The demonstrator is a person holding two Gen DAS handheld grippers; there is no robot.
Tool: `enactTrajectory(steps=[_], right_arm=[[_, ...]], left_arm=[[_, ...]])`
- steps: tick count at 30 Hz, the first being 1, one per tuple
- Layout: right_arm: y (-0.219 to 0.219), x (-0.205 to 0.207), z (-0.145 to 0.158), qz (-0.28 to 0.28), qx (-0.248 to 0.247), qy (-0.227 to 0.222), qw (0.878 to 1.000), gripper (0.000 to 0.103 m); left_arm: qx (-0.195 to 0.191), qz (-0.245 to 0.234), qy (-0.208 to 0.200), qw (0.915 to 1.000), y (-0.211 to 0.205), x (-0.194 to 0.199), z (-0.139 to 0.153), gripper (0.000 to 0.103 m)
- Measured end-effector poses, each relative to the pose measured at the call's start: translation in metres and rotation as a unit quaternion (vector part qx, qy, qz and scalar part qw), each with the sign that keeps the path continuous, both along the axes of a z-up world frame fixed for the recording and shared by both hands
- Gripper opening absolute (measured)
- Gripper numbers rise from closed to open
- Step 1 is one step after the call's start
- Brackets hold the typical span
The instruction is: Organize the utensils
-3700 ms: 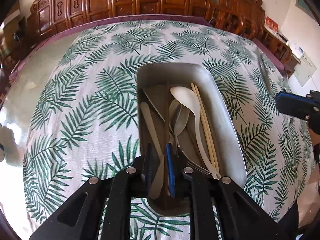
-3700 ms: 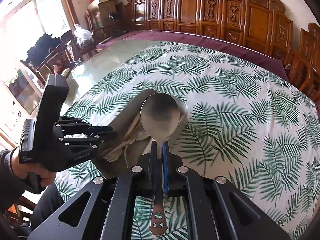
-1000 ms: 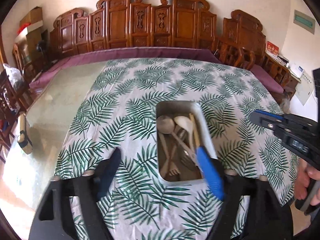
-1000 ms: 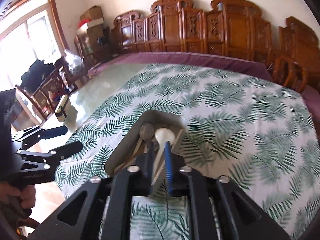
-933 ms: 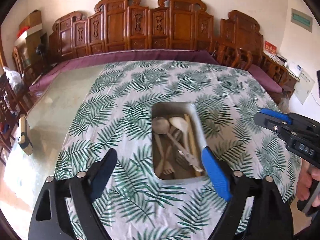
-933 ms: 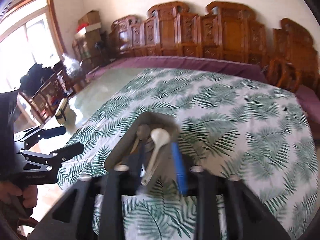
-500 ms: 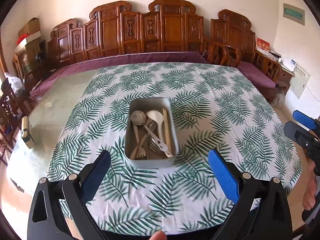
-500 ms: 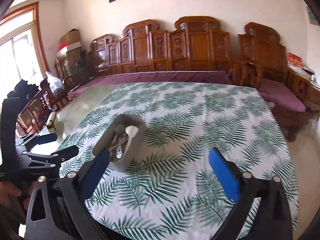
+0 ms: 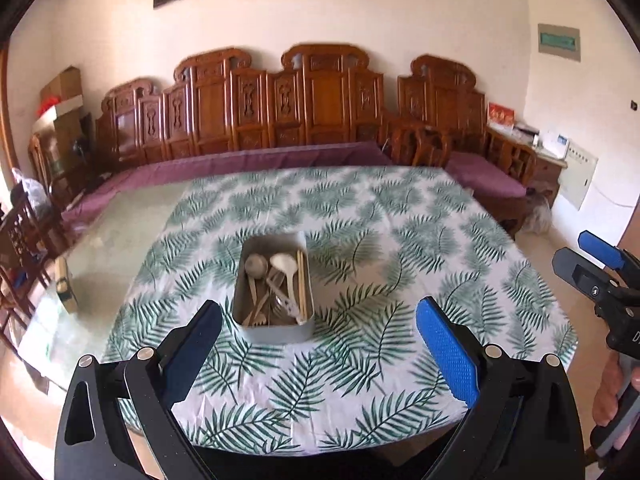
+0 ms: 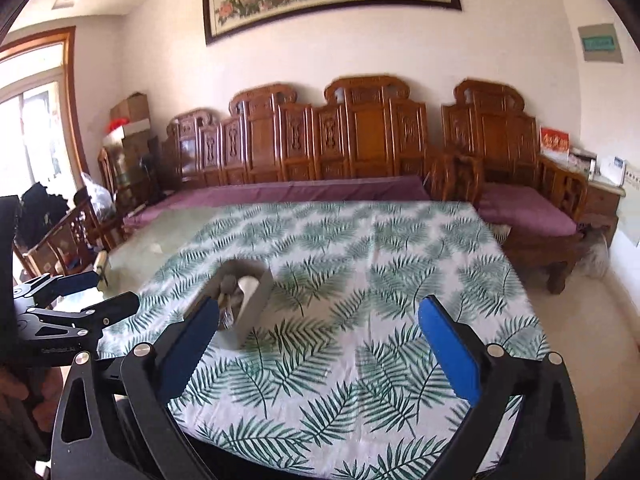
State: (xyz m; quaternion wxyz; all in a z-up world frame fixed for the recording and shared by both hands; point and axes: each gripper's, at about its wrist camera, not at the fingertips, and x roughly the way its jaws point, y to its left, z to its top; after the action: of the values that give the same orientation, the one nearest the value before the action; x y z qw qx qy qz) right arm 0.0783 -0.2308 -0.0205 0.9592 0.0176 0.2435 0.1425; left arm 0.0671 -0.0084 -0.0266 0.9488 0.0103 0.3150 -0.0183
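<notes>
Grey tray (image 9: 276, 332) holds spoons, chopsticks, perhaps a fork.

Bright daylight, fisheye edges, slight blur

You have the tray (image 9: 276, 330) sitting on the tablecloth (image 9: 400, 240), left of the cloth's middle and toward its near half. In the tray lie a spoon (image 9: 256, 266) at the far left, a ladle (image 9: 285, 264) just right of it, chopsticks (image 9: 301, 284) along the right wall, and what may be a fork (image 9: 260, 316) at the near end. Left of the cloth is bare tabletop (image 9: 120, 240). Behind the table runs the bench (image 9: 304, 120).
</notes>
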Motion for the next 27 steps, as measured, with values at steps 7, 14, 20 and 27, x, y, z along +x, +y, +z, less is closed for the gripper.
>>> enactTrajectory(steps=[7,14,20,27], right_arm=[[0.002,-0.031,0.038,-0.007,-0.012,-0.055,0.998,0.100],[-0.001,-0.047,0.052,-0.018,-0.005,-0.074,0.997,0.100],[-0.002,-0.051,0.054,-0.018,-0.001,-0.076,0.997,0.100],[-0.004,-0.050,0.054,-0.021,0.002,-0.074,0.997,0.100]], left_arm=[[-0.002,0.008,-0.044,0.9990,-0.002,-0.024,0.038,0.094],[-0.008,0.011,-0.066,0.9977,0.001,-0.037,0.056,0.094],[-0.015,0.013,-0.072,0.9972,0.004,-0.043,0.059,0.094],[-0.016,0.012,-0.074,0.9971,0.004,-0.046,0.060,0.094]])
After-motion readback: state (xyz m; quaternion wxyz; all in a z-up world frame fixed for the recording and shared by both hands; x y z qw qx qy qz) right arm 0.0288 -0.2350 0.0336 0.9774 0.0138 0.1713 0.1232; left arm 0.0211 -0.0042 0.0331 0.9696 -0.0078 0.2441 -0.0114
